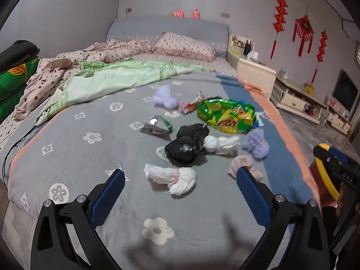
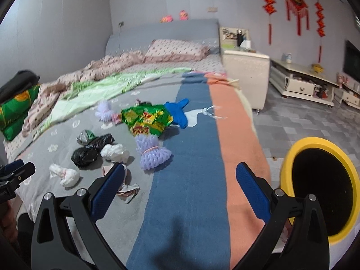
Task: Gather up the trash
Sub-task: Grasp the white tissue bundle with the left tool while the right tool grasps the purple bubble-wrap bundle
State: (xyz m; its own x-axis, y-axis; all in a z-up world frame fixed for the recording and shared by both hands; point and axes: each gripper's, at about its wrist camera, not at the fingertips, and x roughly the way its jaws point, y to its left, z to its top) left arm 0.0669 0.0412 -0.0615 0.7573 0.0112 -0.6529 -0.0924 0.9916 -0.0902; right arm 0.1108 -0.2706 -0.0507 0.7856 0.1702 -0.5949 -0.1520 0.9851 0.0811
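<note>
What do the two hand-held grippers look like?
Both match: the left hand-held gripper and the right hand-held gripper each have two black arms with silver bolts, ending in blue ribbed fingers. Seen from the left, the right one shows yellow trim.

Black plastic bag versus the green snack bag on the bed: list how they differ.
The black plastic bag is dark and plain; the green snack bag is shiny foil printed in green, yellow and red. The black plastic bag is crumpled into a lumpy wad, while the green snack bag lies spread out and looks larger. The black plastic bag touches a white wad and lies nearer the left claw. Both rest loose on the grey blanket, ungrasped.
</note>
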